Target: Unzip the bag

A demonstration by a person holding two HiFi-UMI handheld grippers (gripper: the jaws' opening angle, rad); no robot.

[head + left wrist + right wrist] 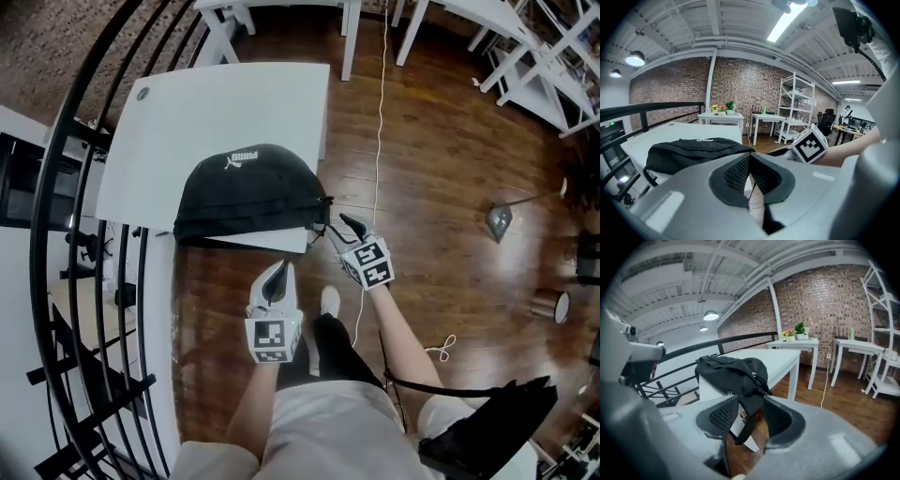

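Soft, limp bag (pixel 246 187), probably best gripped at the strap (pixel 747 420) between the parted jaws of the right gripper (pixel 339 228); left gripper (pixel 280 272) closed, empty.

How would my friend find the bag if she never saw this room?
Find the big white table beside the black railing. At its near edge lies the black bag, dome-shaped, with a small white logo on top: the only dark lump on that white top.
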